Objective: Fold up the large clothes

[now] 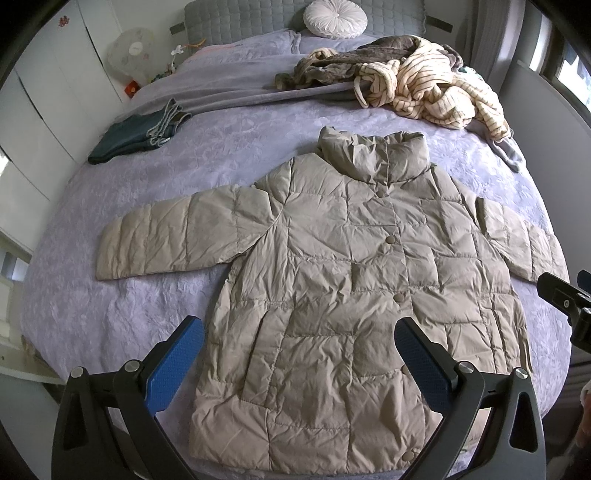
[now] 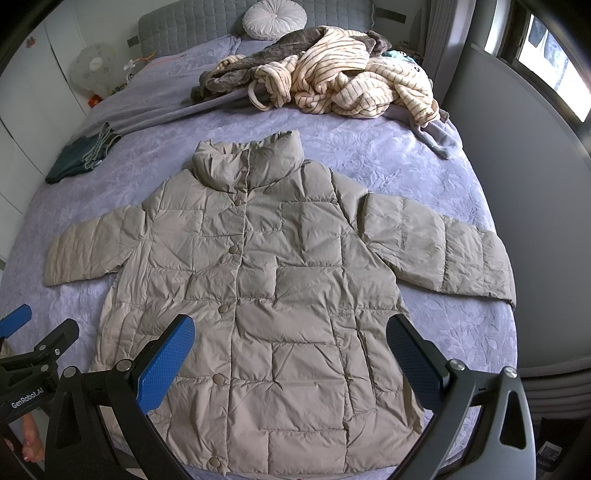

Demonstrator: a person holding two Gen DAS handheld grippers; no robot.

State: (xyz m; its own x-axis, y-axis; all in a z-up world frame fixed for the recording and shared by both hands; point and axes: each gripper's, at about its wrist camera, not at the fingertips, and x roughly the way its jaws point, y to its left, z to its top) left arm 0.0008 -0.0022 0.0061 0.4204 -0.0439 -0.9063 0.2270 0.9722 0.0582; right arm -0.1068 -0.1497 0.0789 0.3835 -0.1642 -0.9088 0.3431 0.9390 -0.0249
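A beige quilted jacket (image 1: 332, 277) lies flat, front up and buttoned, on a bed (image 1: 110, 295) covered in a lavender spread. Both sleeves stretch out to the sides, the collar points toward the headboard, and the hem is nearest the cameras.

The left gripper (image 1: 299, 354) hangs above the lower left part of the jacket, fingers spread wide and holding nothing; its left finger sits over the jacket's side edge and the bedspread, its right finger over the button line near the hem. The right gripper (image 2: 290, 350) hangs above the lower right part of the jacket, likewise spread wide and empty, with both fingers over the jacket's body. Whether either gripper touches the cloth cannot be told.

Farther up the bed, a heap of striped cream and grey-brown clothes (image 2: 332, 81) lies beyond the collar, well apart from the jacket. Dark folded clothes (image 1: 140, 136) sit near the bed's left edge. A round white cushion (image 1: 335, 18) leans against the headboard.
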